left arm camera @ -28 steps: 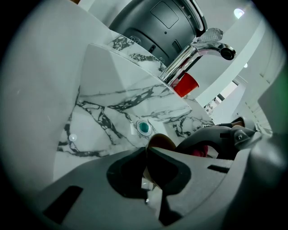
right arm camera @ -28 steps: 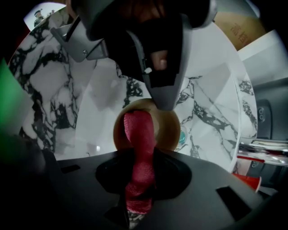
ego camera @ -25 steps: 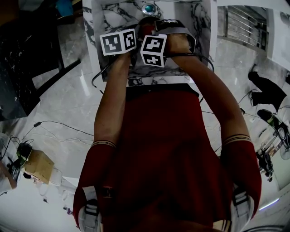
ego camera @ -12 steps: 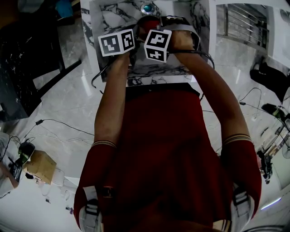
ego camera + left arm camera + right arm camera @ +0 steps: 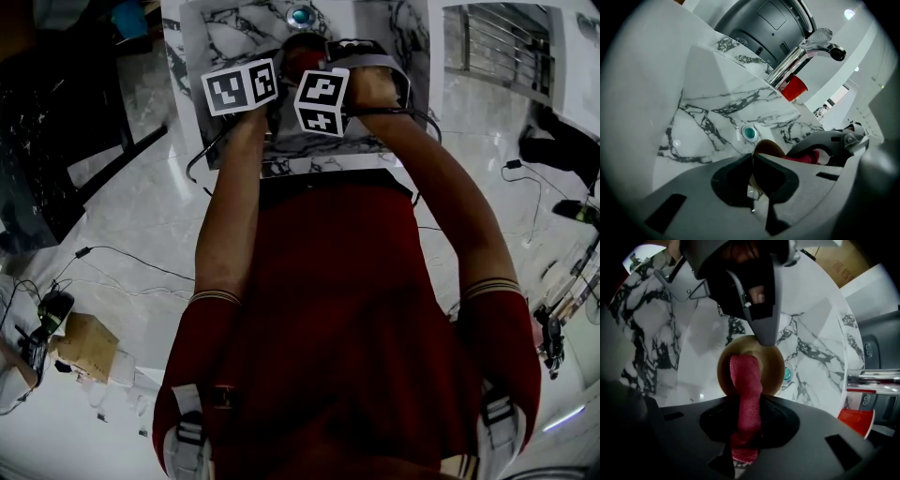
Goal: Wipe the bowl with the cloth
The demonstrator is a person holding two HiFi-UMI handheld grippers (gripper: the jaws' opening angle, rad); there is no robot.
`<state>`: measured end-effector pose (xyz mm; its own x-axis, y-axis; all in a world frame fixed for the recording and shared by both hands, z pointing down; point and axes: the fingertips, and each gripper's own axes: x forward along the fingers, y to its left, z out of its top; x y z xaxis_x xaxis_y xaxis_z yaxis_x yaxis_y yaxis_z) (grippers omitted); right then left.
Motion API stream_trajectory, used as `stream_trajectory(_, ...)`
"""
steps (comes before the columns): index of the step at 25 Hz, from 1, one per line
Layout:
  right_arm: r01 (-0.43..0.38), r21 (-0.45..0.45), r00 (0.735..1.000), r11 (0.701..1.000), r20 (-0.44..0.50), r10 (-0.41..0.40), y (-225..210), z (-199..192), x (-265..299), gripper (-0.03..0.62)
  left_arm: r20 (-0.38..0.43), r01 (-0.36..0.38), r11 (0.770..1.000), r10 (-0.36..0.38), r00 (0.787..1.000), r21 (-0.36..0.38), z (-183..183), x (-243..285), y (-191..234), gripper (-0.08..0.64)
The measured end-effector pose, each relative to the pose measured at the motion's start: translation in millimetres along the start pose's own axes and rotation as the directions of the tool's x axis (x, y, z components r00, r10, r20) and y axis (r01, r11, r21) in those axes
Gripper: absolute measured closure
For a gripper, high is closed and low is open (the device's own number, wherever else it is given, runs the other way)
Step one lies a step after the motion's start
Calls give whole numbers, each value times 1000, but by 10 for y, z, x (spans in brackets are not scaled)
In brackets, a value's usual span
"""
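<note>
Left gripper (image 5: pixel 752 158): clamped on bowl (image 5: pixel 774 369) rim.
Right gripper (image 5: pixel 746 404): clamped on red cloth (image 5: pixel 744 376).
Cloth: tip lies inside bowl, over marble sink (image 5: pixel 708 112).

Woven cloth (image 5: pixel 745 390), glossy marble sink (image 5: pixel 708 108)

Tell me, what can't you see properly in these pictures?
- Right gripper view: the cloth covers the middle of the bowl; whether it touches the bottom is unclear.
- Head view: the bowl is almost all hidden behind the marker cubes.
- Left gripper view: the left gripper hides the rim it pinches.
- Right gripper view: the red cup is partly hidden by the right gripper.
</note>
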<state>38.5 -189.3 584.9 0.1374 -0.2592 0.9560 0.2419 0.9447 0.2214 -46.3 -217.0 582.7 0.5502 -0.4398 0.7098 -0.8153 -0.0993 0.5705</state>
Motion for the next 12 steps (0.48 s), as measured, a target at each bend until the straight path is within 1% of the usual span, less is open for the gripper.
stream_trajectory(5, 1, 17, 999, 1000, 45, -2, 24, 87, -23, 497, 0, 0, 1000, 0, 1000, 1, -3, 3, -3, 541)
stream_trajectory(12, 19, 112, 994, 994, 102, -30, -65, 86, -38, 497, 3, 1, 1000, -1, 1000, 2, 6, 2, 1, 541)
